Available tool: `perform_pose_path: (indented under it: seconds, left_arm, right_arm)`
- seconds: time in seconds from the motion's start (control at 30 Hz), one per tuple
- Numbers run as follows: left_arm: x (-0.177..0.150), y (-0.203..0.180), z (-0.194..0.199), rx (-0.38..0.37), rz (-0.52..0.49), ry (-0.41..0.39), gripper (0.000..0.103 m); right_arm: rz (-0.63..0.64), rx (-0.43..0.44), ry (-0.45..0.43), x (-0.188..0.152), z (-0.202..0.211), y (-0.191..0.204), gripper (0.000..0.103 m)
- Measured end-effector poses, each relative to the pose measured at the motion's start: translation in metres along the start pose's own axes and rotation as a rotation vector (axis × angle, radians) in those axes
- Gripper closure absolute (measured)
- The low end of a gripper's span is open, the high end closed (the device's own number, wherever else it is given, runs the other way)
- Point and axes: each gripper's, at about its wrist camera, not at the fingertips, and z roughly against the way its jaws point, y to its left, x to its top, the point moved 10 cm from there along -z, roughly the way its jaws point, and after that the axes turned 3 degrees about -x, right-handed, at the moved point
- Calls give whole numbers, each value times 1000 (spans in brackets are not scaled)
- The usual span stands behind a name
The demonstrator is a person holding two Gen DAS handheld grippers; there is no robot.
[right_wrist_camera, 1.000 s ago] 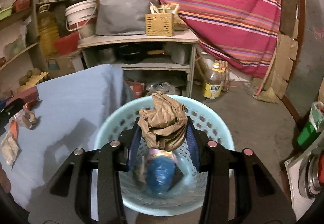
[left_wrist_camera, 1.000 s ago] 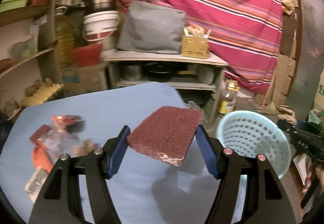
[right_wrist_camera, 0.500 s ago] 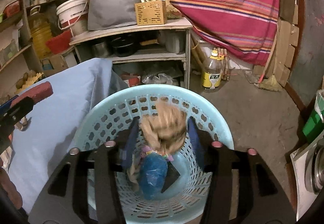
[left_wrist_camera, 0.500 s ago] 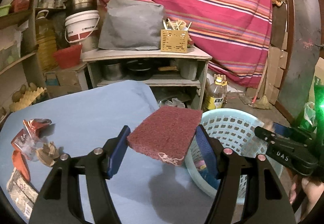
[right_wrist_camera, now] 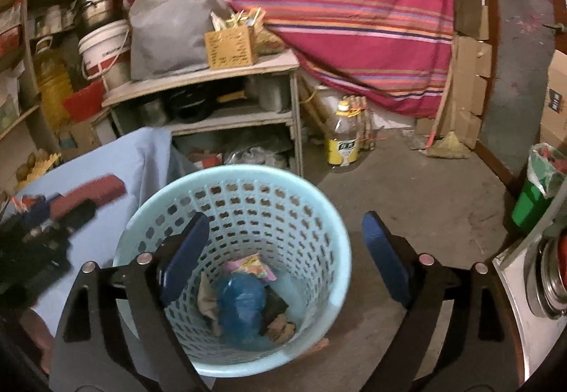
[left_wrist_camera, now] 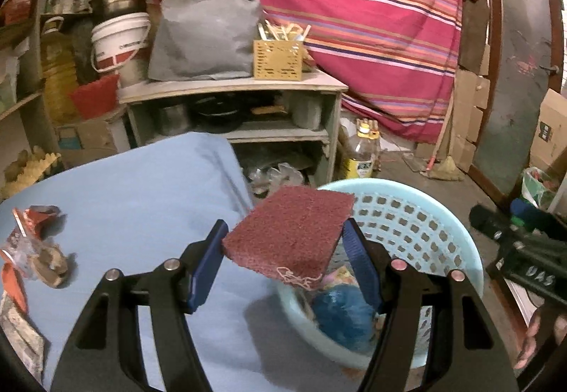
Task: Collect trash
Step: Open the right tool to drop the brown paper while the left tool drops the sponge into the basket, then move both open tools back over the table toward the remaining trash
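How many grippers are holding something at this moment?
1. The left gripper grips the maroon scouring pad beside the basket; the right gripper is open above it.

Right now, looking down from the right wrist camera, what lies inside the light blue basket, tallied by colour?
Blue wad: 1
Pink-and-yellow wrapper: 1
Brown crumpled pieces: 2
Black piece: 1
Total: 5 visible in the basket; more may be hidden beneath.
Not counted: maroon pad, held in the left claw.
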Motion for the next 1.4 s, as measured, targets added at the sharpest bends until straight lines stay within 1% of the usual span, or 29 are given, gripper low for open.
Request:
perform_pose_path:
  seconds: [0.2,0.37,0.53,0.57,0.63,0.73,0.83,0.93,1.1,1.2,1.3,1.4]
  left_arm:
    - [-4,-26,-23,-51,-26,37,37]
    - [-4,-36,-33,-80,-37,45,37]
    - [-3,-41,-38,-94,-47,52,36]
    - [-3,-41,-38,-96,-48,54,35]
    - [-2,-41,-37,-94,-45,51,24]
    - [0,-40,-34,-86,-45,37,19]
    - [1,-35,-29,-74,-45,33,18]
    - [3,-24,-19,-61,-30,21,15]
    - [4,13,7,-18,-20,-10,13]
    - [-2,49,32,25,-9,-20,12]
    - [-16,86,55,64,8,-20,7]
    - [-37,137,81,135,14,-12,7]
  right_arm:
    - [-37,-22,9,-2,-3,-15,15]
    - [-78,-31,10,-3,-4,-28,15]
    - [-87,-35,9,-4,-3,-32,15]
    - [-87,-35,9,-4,-3,-32,15]
    - [-87,-36,9,-4,-3,-32,15]
    - [-86,-33,9,-4,-3,-32,15]
    - [-79,-34,13,-5,-3,-29,15]
    - [-62,-32,18,-5,-3,-24,15]
    - [-12,-28,13,-4,-3,-4,6]
    - [-4,-6,8,-4,-2,12,4]
    - [46,19,6,-6,-2,38,4]
    - [90,44,13,-13,-2,66,4]
